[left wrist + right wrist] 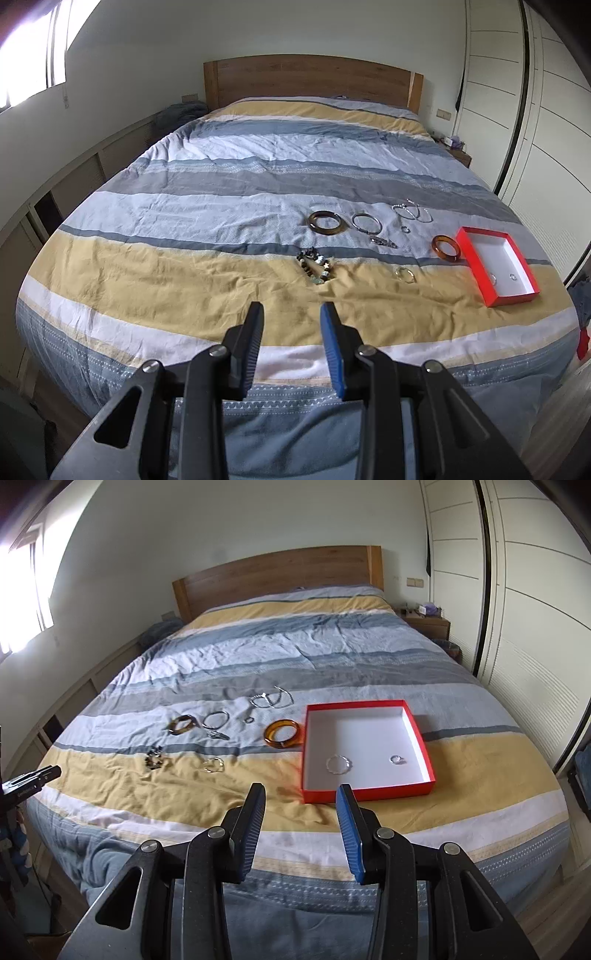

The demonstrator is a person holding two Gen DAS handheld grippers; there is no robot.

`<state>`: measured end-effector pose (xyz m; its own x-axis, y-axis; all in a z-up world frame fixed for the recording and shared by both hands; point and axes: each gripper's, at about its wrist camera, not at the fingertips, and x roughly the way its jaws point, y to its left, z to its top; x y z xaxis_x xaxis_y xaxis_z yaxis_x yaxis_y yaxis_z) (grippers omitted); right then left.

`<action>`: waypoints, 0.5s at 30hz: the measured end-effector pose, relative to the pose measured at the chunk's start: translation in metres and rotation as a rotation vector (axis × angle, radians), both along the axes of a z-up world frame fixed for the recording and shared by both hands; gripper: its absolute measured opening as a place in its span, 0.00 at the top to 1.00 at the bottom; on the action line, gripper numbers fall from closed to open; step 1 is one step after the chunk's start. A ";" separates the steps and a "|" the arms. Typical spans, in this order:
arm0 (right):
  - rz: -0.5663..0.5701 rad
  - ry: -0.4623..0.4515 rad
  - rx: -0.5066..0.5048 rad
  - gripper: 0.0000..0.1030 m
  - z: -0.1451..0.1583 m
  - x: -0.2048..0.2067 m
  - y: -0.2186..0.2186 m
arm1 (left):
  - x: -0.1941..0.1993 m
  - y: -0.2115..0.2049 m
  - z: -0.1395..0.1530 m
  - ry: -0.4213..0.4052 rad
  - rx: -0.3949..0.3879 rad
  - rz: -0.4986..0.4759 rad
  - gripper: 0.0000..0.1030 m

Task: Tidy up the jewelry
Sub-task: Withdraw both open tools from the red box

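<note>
Both tongs hang released above the near edge of the bed, nothing between the jaws. The red box lies just beyond the right tongs and a little to their right, with 2 silver pieces already inside. The loose jewelry sits left of the box: the amber bangle touching or nearly touching its left wall, the beaded bracelet straight ahead of the left tongs. Judgement: the left tongs are nearer the beads, the right nearer the box.

box on bed, bangle just left, two rings inside
</note>
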<state>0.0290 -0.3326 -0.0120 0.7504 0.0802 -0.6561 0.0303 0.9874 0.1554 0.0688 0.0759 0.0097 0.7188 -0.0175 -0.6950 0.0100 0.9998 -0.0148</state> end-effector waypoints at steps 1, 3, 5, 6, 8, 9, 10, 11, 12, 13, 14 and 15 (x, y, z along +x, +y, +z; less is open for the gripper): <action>0.003 -0.007 -0.001 0.61 0.004 -0.004 0.003 | -0.004 0.004 0.002 -0.006 -0.006 0.004 0.71; 0.012 -0.025 -0.005 0.61 0.014 -0.013 0.011 | -0.013 0.012 0.005 -0.019 -0.021 0.009 0.71; 0.021 -0.041 -0.008 0.61 0.021 -0.022 0.019 | -0.021 0.017 0.007 -0.027 -0.034 0.011 0.71; 0.024 -0.048 -0.010 0.61 0.024 -0.025 0.023 | -0.025 0.020 0.009 -0.032 -0.042 0.012 0.71; 0.033 -0.058 -0.013 0.61 0.030 -0.030 0.029 | -0.030 0.025 0.012 -0.040 -0.053 0.013 0.71; 0.039 -0.063 -0.015 0.61 0.033 -0.033 0.032 | -0.032 0.028 0.013 -0.043 -0.060 0.014 0.71; 0.045 -0.066 -0.016 0.61 0.035 -0.033 0.035 | -0.034 0.031 0.014 -0.045 -0.068 0.016 0.71; 0.051 -0.069 -0.019 0.61 0.037 -0.034 0.038 | -0.035 0.034 0.014 -0.045 -0.077 0.018 0.71; 0.058 -0.071 -0.021 0.61 0.039 -0.034 0.042 | -0.036 0.036 0.014 -0.046 -0.083 0.021 0.70; 0.065 -0.072 -0.022 0.61 0.041 -0.033 0.046 | -0.036 0.038 0.014 -0.046 -0.088 0.025 0.70; 0.072 -0.072 -0.022 0.61 0.042 -0.032 0.049 | -0.036 0.040 0.013 -0.045 -0.090 0.028 0.70; 0.079 -0.072 -0.023 0.61 0.043 -0.030 0.052 | -0.035 0.041 0.011 -0.043 -0.091 0.030 0.70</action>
<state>-0.0008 -0.2804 0.0306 0.7873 0.1272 -0.6033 -0.0586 0.9895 0.1321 0.0334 0.1171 0.0207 0.7487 -0.0567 -0.6604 -0.0176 0.9943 -0.1054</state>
